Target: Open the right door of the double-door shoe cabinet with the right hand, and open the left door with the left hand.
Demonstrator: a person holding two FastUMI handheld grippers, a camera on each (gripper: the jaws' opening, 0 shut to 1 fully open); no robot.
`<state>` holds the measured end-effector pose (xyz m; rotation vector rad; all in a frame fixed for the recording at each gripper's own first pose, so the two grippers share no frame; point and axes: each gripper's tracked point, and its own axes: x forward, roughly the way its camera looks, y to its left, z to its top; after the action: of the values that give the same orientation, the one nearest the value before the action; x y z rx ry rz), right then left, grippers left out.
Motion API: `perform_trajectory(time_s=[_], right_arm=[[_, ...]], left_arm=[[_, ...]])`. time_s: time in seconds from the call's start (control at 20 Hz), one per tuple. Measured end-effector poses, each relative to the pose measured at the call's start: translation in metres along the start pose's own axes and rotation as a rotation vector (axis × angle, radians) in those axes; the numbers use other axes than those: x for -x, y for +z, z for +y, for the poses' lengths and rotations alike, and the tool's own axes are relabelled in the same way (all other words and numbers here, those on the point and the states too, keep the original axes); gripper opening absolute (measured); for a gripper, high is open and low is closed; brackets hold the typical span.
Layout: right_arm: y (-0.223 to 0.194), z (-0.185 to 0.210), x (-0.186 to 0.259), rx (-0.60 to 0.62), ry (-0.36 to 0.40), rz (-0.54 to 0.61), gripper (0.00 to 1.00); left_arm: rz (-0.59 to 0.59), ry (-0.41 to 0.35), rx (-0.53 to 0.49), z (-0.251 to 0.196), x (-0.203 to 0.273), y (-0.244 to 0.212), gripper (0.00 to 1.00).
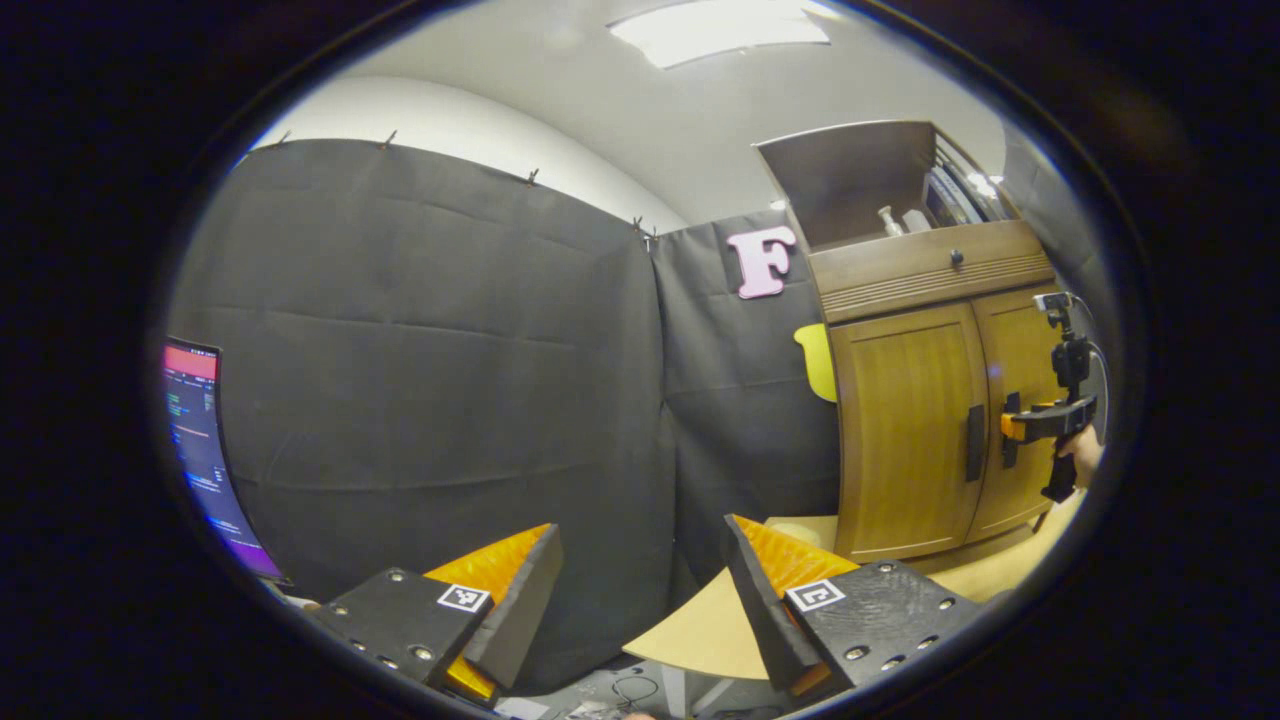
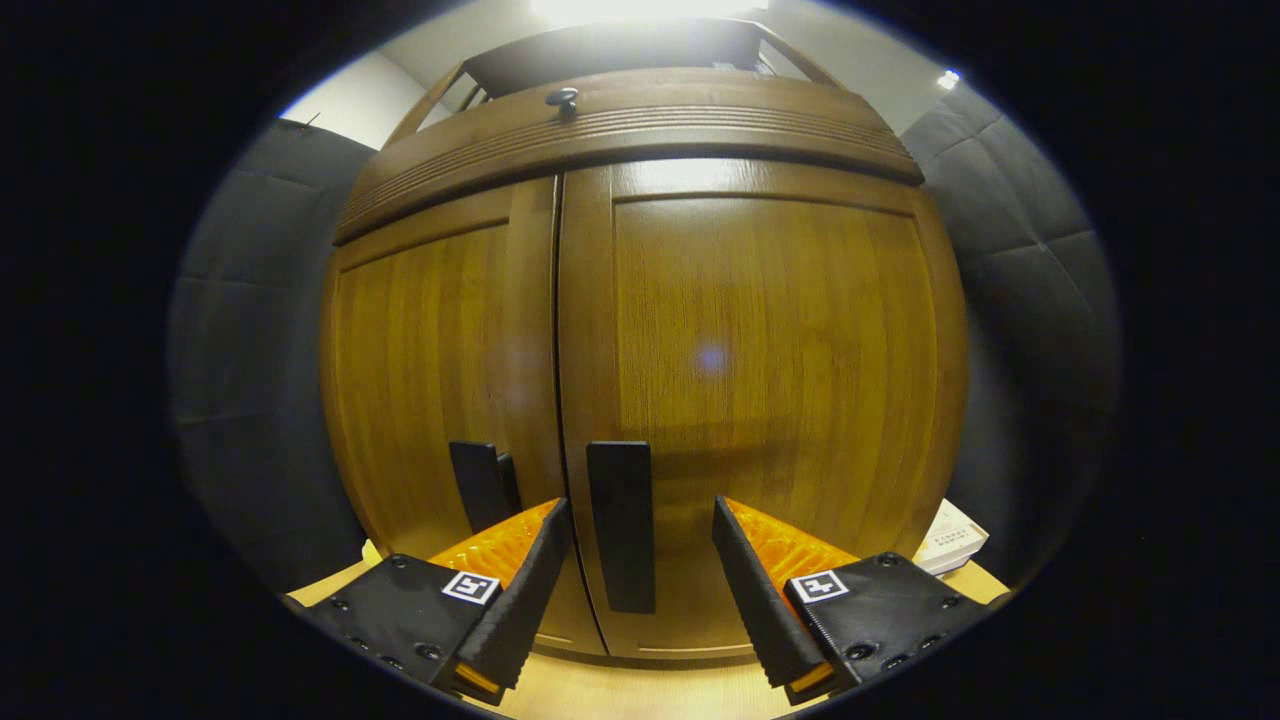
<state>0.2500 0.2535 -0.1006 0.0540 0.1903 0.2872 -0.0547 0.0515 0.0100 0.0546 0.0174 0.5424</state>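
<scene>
With right hand-held gripper (image 2: pixel 640 560) wide open, empty, straddling right door handle (image 2: pixel 621 525): centre on handle, close squarely, pull outward along hinge arc. Left hand-held gripper (image 1: pixel 640 590) open, empty.

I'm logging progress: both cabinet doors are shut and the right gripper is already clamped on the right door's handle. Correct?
Not quite. In the right gripper view the right gripper is open, its fingers either side of the right door's handle without pressing it. Both doors are indeed shut.

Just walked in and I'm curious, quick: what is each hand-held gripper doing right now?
Left hand-held gripper: open, holding nothing.
Right hand-held gripper: open, fingers either side of the right door's handle, not gripping it.
</scene>
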Motion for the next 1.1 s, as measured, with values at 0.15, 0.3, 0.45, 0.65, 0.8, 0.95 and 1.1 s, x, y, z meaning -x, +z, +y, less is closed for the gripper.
perform_trajectory(time_s=[0.15, 0.3, 0.45, 0.65, 0.8, 0.95, 1.1], right_arm=[[-0.010, 0.005, -0.008, 0.011, 0.006, 0.036, 0.72], [-0.017, 0.008, -0.014, 0.011, 0.004, 0.061, 0.65], [-0.015, 0.006, -0.011, -0.003, -0.024, 0.072, 0.36], [-0.017, 0.008, -0.016, -0.015, -0.020, 0.086, 0.30], [-0.016, 0.009, -0.013, -0.036, 0.002, 0.098, 0.23], [-0.013, 0.009, 0.003, -0.034, 0.026, 0.094, 0.23], [-0.018, 0.007, 0.024, -0.049, 0.047, 0.094, 0.20]], left_arm=[[0.006, 0.013, 0.002, 0.001, 0.000, -0.001, 0.90], [0.002, 0.018, -0.001, 0.001, 0.001, 0.000, 0.90], [-0.003, 0.016, -0.002, 0.002, 0.000, 0.001, 0.90], [-0.005, -0.001, 0.006, -0.001, -0.001, 0.000, 0.91], [-0.006, -0.023, 0.013, -0.003, -0.003, 0.000, 0.91], [-0.009, -0.054, 0.027, -0.006, -0.006, -0.001, 0.91], [-0.011, -0.099, 0.042, -0.012, -0.009, -0.004, 0.91]])
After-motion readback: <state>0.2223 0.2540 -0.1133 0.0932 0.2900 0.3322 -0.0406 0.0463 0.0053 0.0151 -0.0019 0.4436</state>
